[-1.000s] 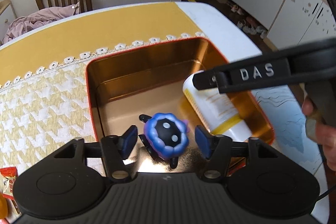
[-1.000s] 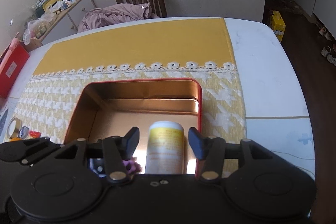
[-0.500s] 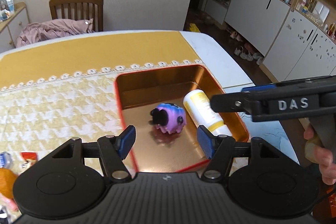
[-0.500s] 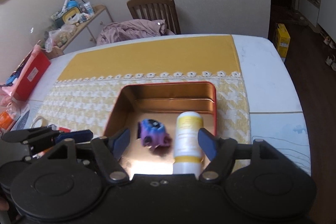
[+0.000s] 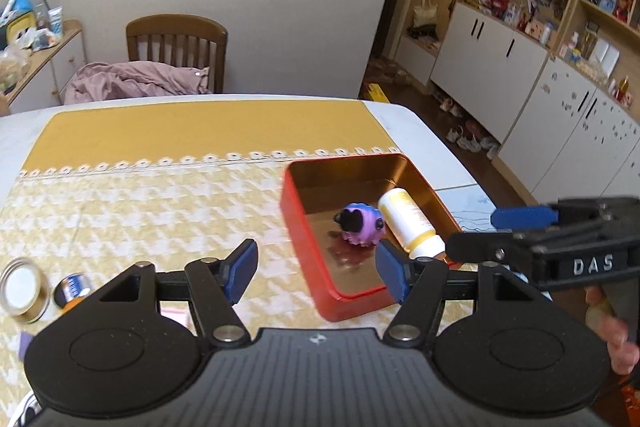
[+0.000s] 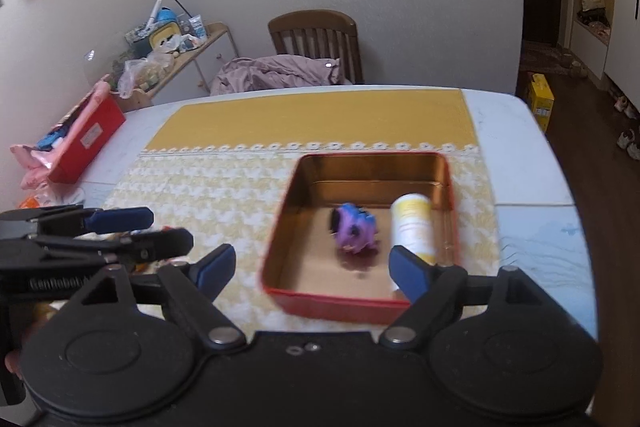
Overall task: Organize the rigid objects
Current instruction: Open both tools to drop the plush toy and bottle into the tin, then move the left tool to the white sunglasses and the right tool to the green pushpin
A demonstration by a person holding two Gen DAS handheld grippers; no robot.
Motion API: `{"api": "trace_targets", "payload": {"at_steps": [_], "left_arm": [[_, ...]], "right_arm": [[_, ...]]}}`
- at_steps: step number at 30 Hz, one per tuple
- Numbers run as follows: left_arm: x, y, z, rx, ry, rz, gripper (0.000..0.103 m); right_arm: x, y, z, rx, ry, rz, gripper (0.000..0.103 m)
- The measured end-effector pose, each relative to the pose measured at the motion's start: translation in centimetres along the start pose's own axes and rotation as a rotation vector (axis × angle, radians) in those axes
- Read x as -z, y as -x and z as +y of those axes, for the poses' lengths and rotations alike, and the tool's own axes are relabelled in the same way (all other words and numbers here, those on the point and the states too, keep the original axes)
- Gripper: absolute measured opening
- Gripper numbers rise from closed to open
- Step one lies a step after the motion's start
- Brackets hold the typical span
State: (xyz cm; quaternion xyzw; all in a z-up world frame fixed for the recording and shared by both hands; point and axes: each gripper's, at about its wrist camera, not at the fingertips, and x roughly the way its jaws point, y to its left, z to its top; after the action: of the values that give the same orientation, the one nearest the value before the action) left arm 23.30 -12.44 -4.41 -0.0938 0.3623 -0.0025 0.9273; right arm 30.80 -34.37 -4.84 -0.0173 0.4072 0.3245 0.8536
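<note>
Now lying on its side inside the red tin: white and yellow bottle, touching nothing but the tin floor, long way running from the near edge toward the far wall, narrow white end pointing near. Sitting just beside it on the left: purple toy, dark face turning left. Hanging wide open and holding nothing above the yellow cloth: left gripper. Hanging wide open and empty too, near the tin's front edge: right gripper.
</note>
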Motion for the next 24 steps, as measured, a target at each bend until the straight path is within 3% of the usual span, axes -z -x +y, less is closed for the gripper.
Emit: {"api": "trace_targets", "payload": {"at_steps": [1,4,10,20,24], "left_arm": [[0.2,0.6,0.6,-0.005,0.003,-0.006,0.076],[1.2,2.3,2.7,-0.027,0.014,-0.011,0.079],[3.2,5.3,8.3,-0.062,0.024,0.015,0.079],[7.5,9.6,18.3,-0.099,0.068,0.033,0.079],[9.8,10.0,21.1,-0.12,0.077,0.054,0.079]], "right_arm": [[0.3,0.1,0.6,-0.009,-0.005,-0.002,0.089],[1.1,0.2,2.3,-0.025,-0.002,-0.009,0.099],[2.6,-0.5,7.3,-0.054,0.049,-0.013,0.103],[5.3,-3.6,14.5,-0.043,0.13,0.002,0.102],[6.4,-5.9,17.0,-0.027,0.163,0.031,0.097]]}}
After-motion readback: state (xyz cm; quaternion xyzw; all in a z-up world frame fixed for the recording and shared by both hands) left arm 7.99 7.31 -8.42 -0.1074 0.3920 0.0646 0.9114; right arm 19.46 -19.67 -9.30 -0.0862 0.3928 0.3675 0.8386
